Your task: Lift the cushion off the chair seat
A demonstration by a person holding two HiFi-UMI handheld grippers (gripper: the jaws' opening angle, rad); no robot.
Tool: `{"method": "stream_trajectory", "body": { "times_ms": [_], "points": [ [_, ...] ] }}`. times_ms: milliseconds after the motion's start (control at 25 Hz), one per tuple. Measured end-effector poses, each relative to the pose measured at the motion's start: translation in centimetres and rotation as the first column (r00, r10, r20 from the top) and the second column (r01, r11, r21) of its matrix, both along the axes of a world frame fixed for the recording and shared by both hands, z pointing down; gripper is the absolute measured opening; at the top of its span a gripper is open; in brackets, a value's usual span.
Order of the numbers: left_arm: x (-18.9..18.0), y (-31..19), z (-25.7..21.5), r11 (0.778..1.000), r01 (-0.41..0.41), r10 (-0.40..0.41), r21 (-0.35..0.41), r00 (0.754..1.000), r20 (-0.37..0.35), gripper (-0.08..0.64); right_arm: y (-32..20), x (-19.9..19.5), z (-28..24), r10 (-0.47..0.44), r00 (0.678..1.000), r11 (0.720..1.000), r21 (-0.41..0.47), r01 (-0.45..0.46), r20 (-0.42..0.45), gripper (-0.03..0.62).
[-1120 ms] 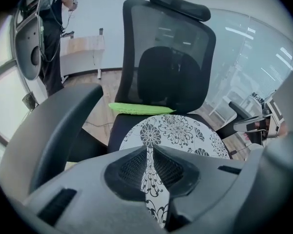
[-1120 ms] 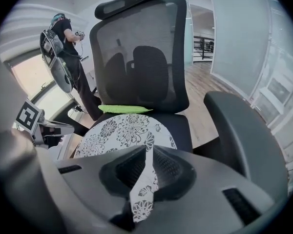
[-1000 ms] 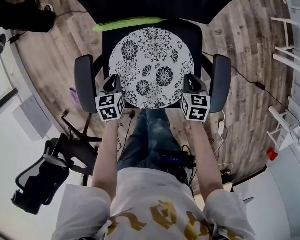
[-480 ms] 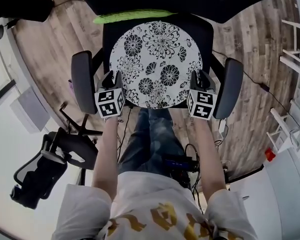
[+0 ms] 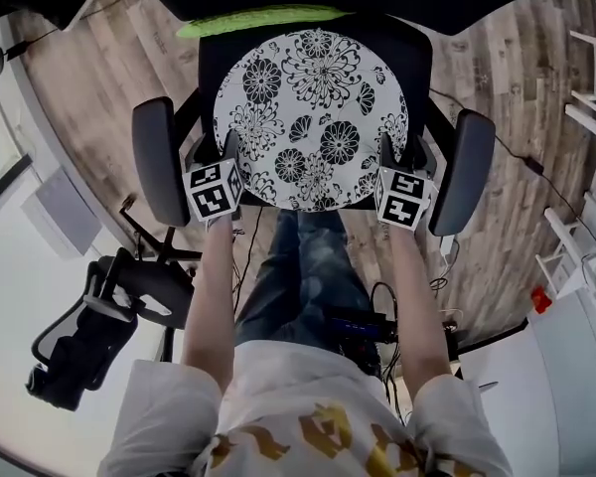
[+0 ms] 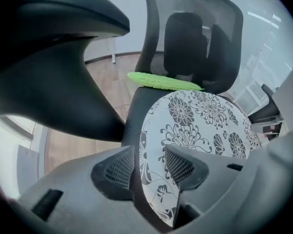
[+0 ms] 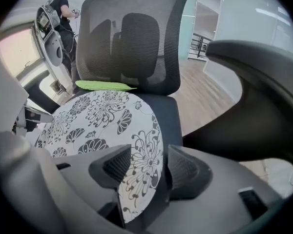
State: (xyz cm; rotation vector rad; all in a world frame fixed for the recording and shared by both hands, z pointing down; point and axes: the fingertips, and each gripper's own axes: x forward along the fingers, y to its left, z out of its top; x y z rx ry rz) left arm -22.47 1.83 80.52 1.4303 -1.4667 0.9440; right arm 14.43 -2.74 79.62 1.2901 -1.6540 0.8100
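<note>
Fingers [image 6: 180, 165] of the left gripper [image 6: 149, 162] and right gripper [image 7: 150, 165] are spreading, each straddling the cushion [image 5: 308, 117] rim unpressed, at 8 and 4 o'clock, evidently for a balanced two-sided lift. Cushion lies flat on the seat [image 5: 417, 63].

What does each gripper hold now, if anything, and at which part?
Nothing is held. The jaws of the left gripper and the right gripper are opening, each with the near rim of the cushion between them.
</note>
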Motion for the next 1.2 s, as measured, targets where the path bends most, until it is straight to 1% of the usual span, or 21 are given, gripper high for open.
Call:
{"method": "stream_trajectory", "body": {
  "times_ms": [120, 280, 400, 480, 600, 680, 760, 880, 960, 1040, 1120, 1200],
  "points": [
    [-0.1, 0.1, 0.7, 1.000, -0.015, 0.015, -0.021, 1.000, 0.011, 0.172, 0.5, 0.3, 0.9, -0.009, 1.000, 0.999, -0.031, 0.009, -0.002, 0.211],
    [-0.2, 0.3, 1.5, 0.998, -0.028, 0.028, -0.059, 1.000, 0.002, 0.172, 1.2, 0.1, 1.7, -0.066, 0.997, 0.996, -0.060, 0.064, -0.031, 0.218],
    [0.0, 0.4, 1.8, 0.997, -0.032, 0.033, -0.072, 0.999, 0.014, 0.172, 1.4, 0.5, 2.3, -0.069, 0.997, 0.994, -0.082, 0.066, -0.026, 0.222],
    [0.1, 0.4, 1.9, 0.996, -0.039, 0.042, -0.075, 0.999, 0.030, 0.172, 1.4, 0.6, 2.8, -0.075, 0.997, 0.993, -0.090, 0.071, -0.037, 0.222],
    [0.1, 0.4, 2.2, 0.995, -0.053, 0.059, -0.080, 0.996, 0.071, 0.170, 1.2, 0.4, 3.2, -0.137, 0.987, 0.988, -0.086, 0.130, -0.087, 0.222],
    [0.1, 0.4, 2.2, 0.994, -0.061, 0.069, -0.086, 0.993, 0.094, 0.167, 1.1, 0.0, 3.1, -0.173, 0.980, 0.983, -0.082, 0.165, -0.103, 0.221],
    [0.4, 0.3, 2.2, 0.993, -0.085, 0.095, -0.085, 0.989, 0.116, 0.135, 1.2, -0.4, 3.1, -0.189, 0.978, 0.979, -0.092, 0.180, -0.093, 0.194],
    [0.8, 0.2, 1.9, 0.989, -0.121, 0.132, -0.081, 0.979, 0.152, 0.034, 1.3, -0.9, 3.1, -0.204, 0.978, 0.973, -0.123, 0.197, -0.051, 0.094],
    [1.0, 0.1, 1.9, 0.989, -0.127, 0.138, -0.078, 0.978, 0.157, 0.025, 1.1, -0.9, 3.0, -0.226, 0.973, 0.966, -0.139, 0.219, -0.037, 0.058],
    [1.2, 0.1, 1.8, 0.988, -0.129, 0.139, -0.081, 0.979, 0.148, 0.023, 1.0, -0.8, 2.9, -0.231, 0.973, 0.963, -0.148, 0.226, -0.019, 0.043],
    [1.3, 0.1, 1.8, 0.986, -0.139, 0.151, -0.086, 0.978, 0.141, 0.023, 1.1, -0.8, 2.7, -0.206, 0.979, 0.967, -0.148, 0.205, 0.009, 0.028],
    [1.2, 0.2, 1.9, 0.986, -0.141, 0.152, -0.089, 0.979, 0.134, 0.021, 1.2, -0.8, 2.7, -0.160, 0.986, 0.976, -0.144, 0.164, 0.040, 0.025]
  ]
}}
